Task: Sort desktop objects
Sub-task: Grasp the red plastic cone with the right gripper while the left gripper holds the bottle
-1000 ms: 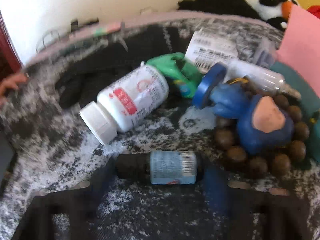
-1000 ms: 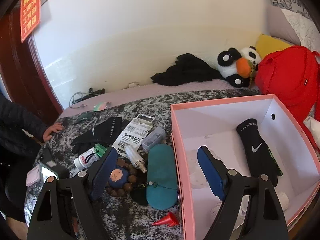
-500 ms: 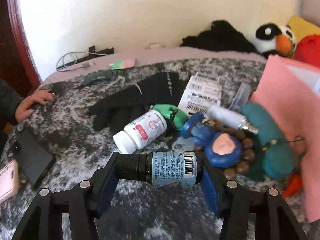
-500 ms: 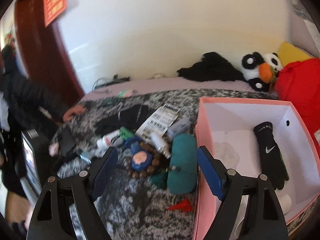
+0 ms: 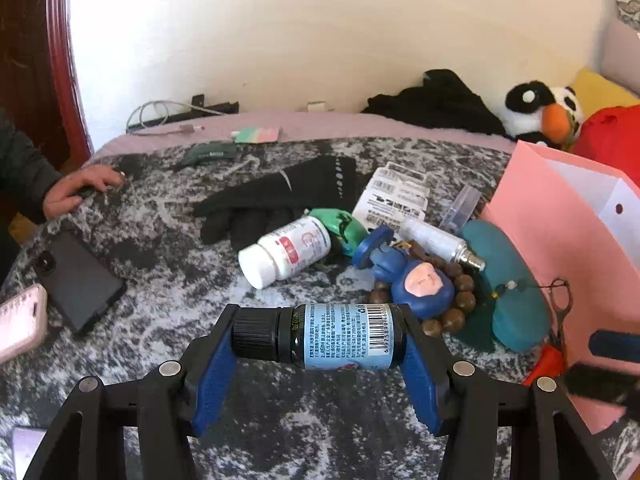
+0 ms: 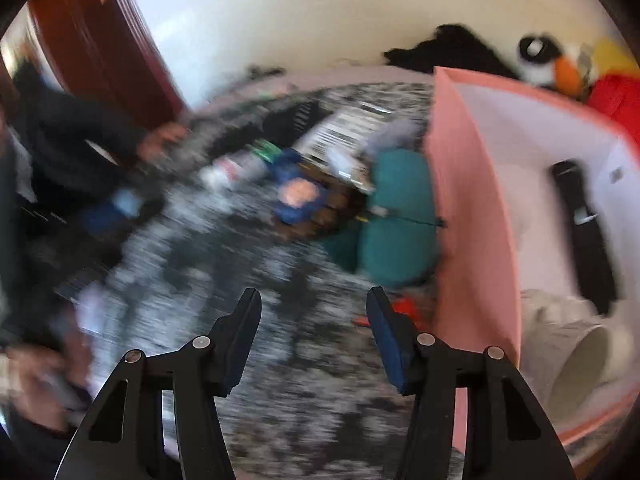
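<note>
Marbled cloth [image 5: 168,292] below; your left claw [image 5: 316,336] grips a dark bottle [image 5: 320,336], barcode label w/ tiny unreadable print. Right claw [image 6: 314,336] gapes, empty.

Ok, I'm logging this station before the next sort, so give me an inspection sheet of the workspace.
Surface: grey marbled cloth, crowded.
Job's things: small dark bottle in left gripper; pink box holds black glove.
Clutter: white pill bottle, blue figurine, teal case, two phones.
Grippers: left shut on bottle; right gripper open, empty.
Cables: white cable by the wall.
Surroundings: panda plush, bystander's hand.
</note>
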Action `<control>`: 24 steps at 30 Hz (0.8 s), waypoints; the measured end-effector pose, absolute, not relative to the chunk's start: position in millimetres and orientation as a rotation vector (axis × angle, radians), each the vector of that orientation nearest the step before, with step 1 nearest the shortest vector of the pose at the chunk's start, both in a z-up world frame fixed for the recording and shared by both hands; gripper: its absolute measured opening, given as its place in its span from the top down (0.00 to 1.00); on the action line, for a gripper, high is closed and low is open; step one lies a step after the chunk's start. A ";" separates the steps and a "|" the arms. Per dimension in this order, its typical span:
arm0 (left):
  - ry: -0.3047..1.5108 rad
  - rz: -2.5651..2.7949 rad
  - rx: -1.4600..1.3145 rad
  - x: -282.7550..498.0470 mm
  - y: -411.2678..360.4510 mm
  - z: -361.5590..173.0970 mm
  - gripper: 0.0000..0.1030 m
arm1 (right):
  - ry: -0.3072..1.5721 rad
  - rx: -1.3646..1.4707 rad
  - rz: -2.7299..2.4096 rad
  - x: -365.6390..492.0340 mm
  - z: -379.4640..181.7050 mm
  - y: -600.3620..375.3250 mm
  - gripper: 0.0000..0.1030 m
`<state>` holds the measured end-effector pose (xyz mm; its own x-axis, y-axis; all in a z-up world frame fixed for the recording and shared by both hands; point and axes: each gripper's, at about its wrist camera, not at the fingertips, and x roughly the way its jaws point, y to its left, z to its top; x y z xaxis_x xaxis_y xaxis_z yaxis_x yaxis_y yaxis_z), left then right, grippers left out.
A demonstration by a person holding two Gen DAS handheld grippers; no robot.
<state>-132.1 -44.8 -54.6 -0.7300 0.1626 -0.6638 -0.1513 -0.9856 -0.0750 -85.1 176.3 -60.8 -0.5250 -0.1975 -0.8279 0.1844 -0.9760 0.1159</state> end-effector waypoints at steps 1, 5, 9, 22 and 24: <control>-0.026 2.773 -1.065 -132.1 -45.0 -54.0 0.39 | 0.005 1.428 -2.575 -85.3 -67.9 174.9 0.41; -0.040 2.772 -1.050 -131.5 -44.7 -50.2 0.39 | 0.099 1.556 -2.596 -86.6 -96.8 170.1 0.33; -0.069 2.766 -1.033 -129.5 -45.3 -46.0 0.39 | 0.179 1.630 -2.637 -87.9 -113.7 170.8 0.49; -0.068 2.761 -1.036 -126.8 -44.4 -45.6 0.39 | -0.287 1.632 -2.592 -108.0 -108.0 232.7 0.32; -0.051 2.757 -1.037 -126.2 -40.5 -46.4 0.39 | -0.220 1.630 -2.619 -112.1 -109.2 221.1 0.26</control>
